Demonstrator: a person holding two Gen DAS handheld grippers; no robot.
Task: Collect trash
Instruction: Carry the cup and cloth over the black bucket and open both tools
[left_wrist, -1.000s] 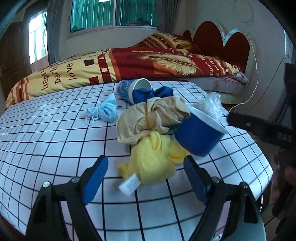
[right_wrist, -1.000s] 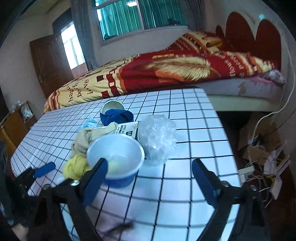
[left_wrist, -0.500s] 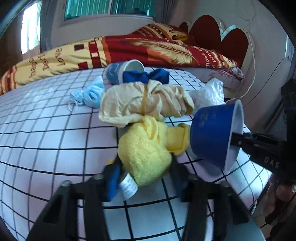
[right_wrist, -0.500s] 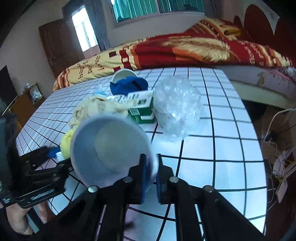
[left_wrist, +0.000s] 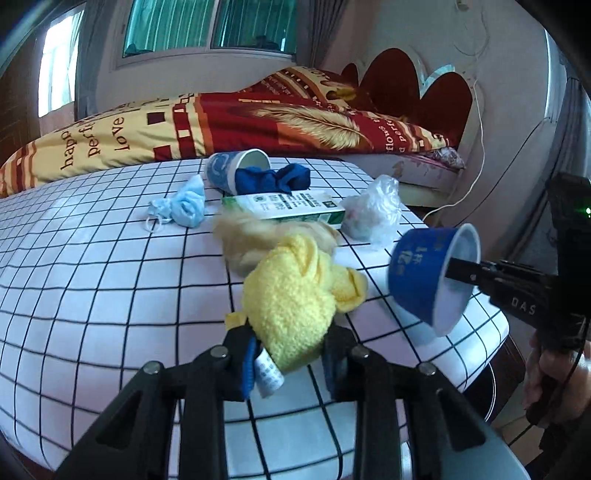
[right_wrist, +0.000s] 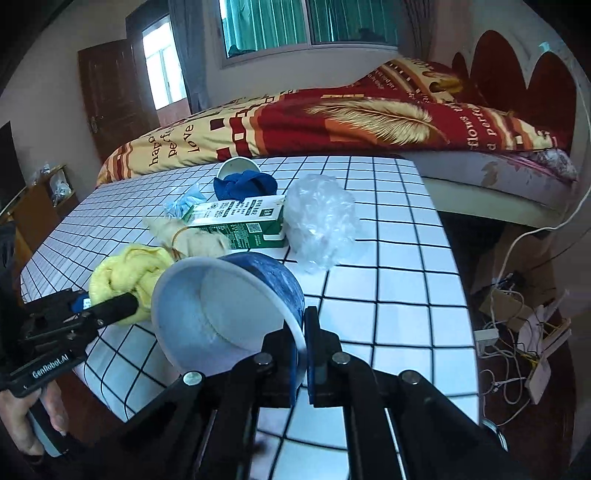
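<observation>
Trash lies scattered on the grid-patterned counter (left_wrist: 92, 280) in front of you. Your left claw (left_wrist: 290, 363) is closing on the yellow fluffy cloth (left_wrist: 291, 306), whose near end sits squeezed between its blue pads, the white tag hanging beside the left one. Your right claw (right_wrist: 300, 363) is clamped tight on the rim of the blue paper bowl (right_wrist: 225, 306), which is tipped on its side near the counter's right edge, its white inside facing that camera. Behind the yellow cloth lies a beige cloth (left_wrist: 258, 240), then a green-and-white carton (left_wrist: 284, 208) with a crumpled clear plastic bag (left_wrist: 373, 214) just beside it. Toward the far edge lie a light blue face mask (left_wrist: 183, 205), a tipped blue paper cup (left_wrist: 236, 170) and a dark blue cloth (left_wrist: 273, 179) at its mouth.
</observation>
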